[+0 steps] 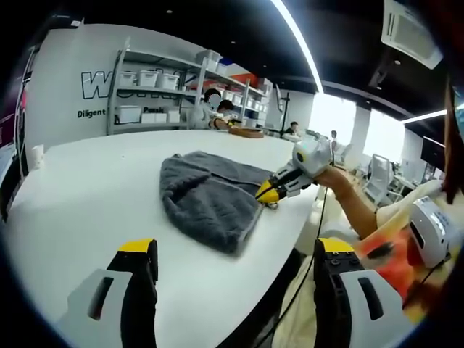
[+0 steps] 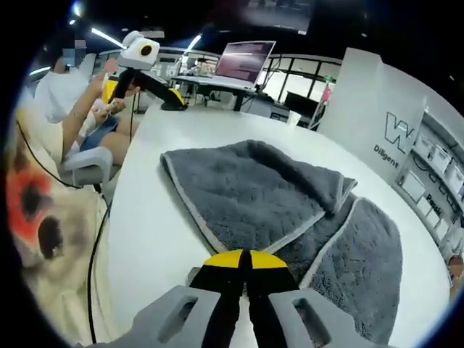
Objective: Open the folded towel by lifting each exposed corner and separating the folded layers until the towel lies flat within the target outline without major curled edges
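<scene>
Left gripper view, nearest: the left tool (image 1: 235,264) stands with its two yellow-tipped jaws wide apart, holding nothing, above the near edge of the white table (image 1: 87,196). Beyond it the grey towel (image 1: 210,196) lies on the table near the right-hand edge, still folded and bunched, one end rounded toward the viewer. At the towel's right border the right tool (image 1: 267,193) comes in from the side, its yellow tips drawn together at the hemmed edge; whether cloth is caught between them cannot be told here. A person's forearm (image 1: 348,199) runs back from that tool. Farther off: metal shelving (image 1: 156,90) with white bins against a lettered wall, seated people, and bright windows.

Right gripper view, nearest: the right tool (image 2: 243,262) has its black jaws and yellow tips closed against each other at the towel's (image 2: 254,196) near hem, tips touching the pale edging; a grip on the cloth cannot be confirmed. The towel spreads away from the tips in overlapping layers: an upper panel toward the left, a lower panel showing at the right, the hems crossing between them. Past the towel lies bare table (image 2: 217,127). At upper left the left tool (image 2: 163,98) is held over the far table edge; its jaw state is unclear from this side. Behind stands an open laptop (image 2: 243,61) on another desk.
</scene>
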`<state>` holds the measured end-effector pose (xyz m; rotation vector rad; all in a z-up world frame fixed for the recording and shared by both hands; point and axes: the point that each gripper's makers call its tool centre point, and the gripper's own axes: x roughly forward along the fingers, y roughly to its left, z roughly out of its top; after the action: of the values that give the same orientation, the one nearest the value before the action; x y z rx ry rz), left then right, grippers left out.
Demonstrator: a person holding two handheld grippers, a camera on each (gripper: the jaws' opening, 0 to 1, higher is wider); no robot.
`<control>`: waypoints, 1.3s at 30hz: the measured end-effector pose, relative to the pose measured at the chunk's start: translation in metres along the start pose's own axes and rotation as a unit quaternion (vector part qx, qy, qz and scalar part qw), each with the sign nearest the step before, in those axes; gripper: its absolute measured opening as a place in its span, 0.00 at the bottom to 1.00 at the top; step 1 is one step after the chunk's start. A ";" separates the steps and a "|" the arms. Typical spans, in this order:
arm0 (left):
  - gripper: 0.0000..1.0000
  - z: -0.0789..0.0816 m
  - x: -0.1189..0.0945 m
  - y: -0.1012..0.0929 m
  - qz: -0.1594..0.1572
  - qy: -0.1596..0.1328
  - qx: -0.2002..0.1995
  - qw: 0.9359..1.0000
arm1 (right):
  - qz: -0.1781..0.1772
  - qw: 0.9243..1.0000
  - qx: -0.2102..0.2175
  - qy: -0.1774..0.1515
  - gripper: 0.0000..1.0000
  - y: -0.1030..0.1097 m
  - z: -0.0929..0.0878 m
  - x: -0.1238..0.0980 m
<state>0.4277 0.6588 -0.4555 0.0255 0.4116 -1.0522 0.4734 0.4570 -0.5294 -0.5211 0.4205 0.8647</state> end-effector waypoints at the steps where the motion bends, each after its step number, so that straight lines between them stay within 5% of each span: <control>1: 0.87 0.000 0.000 0.000 0.000 0.000 0.000 1.000 | 0.000 1.000 0.001 0.000 0.00 0.000 0.000 0.000; 39: 0.91 0.004 -0.007 0.002 0.010 -0.008 0.005 1.000 | 0.003 0.999 0.043 0.021 0.00 -0.011 -0.020 -0.017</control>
<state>0.4280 0.6649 -0.4499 0.0298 0.3908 -1.0334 0.4700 0.4291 -0.5335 -0.4591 0.4966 0.8383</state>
